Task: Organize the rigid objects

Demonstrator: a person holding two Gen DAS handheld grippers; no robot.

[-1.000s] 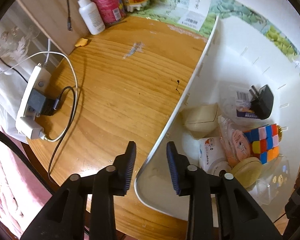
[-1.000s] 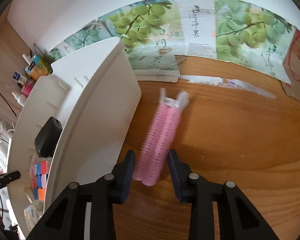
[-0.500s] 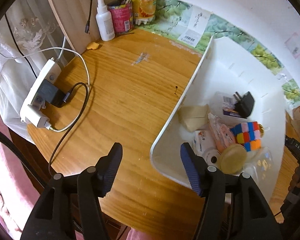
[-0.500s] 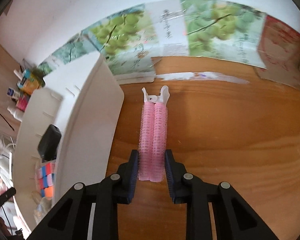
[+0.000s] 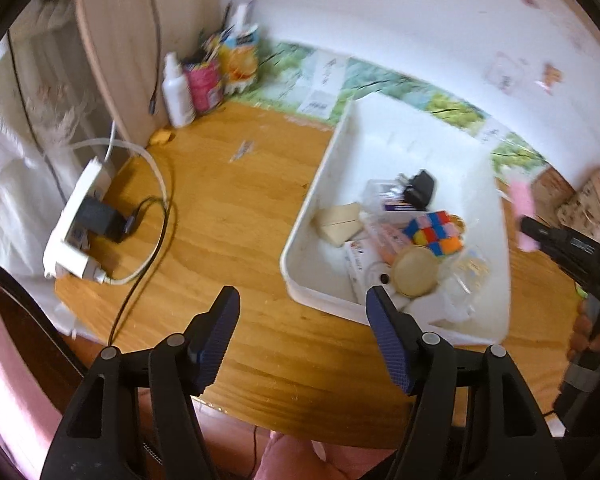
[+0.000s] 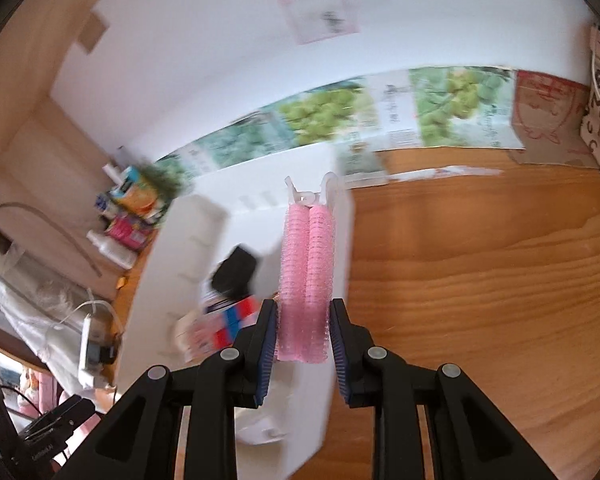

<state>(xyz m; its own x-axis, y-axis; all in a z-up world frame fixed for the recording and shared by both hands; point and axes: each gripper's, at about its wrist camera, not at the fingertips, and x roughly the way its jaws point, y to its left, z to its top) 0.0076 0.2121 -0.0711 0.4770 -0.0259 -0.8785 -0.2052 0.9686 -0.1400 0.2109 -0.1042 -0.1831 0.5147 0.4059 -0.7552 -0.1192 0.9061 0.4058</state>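
Pink and bristly, a double-barrel hair roller with a white plastic clip at its far end [image 6: 307,276] sits clamped between the blue ribbed pads of the right gripper [image 6: 303,332], its length running straight ahead along the fingers and lifted off the wooden tabletop [image 6: 480,280]. Just beyond and to the left of those tongs lies the white plastic bin [image 6: 180,272], the roller hanging over its right wall; inside, blurred, show a black charger plug [image 6: 236,272] and a multicoloured puzzle cube [image 6: 236,320]. The left gripper [image 5: 302,334] is spread wide with nothing between its jaws — it hovers above the table edge, the near corner of the bin just ahead of its right finger. In that bin the cube [image 5: 434,232], the plug [image 5: 420,188], a round tan lid [image 5: 415,272] and a beige wedge-shaped piece [image 5: 340,224] lie clustered. Far left of the left tongs rests a white power strip with cables [image 5: 78,228].
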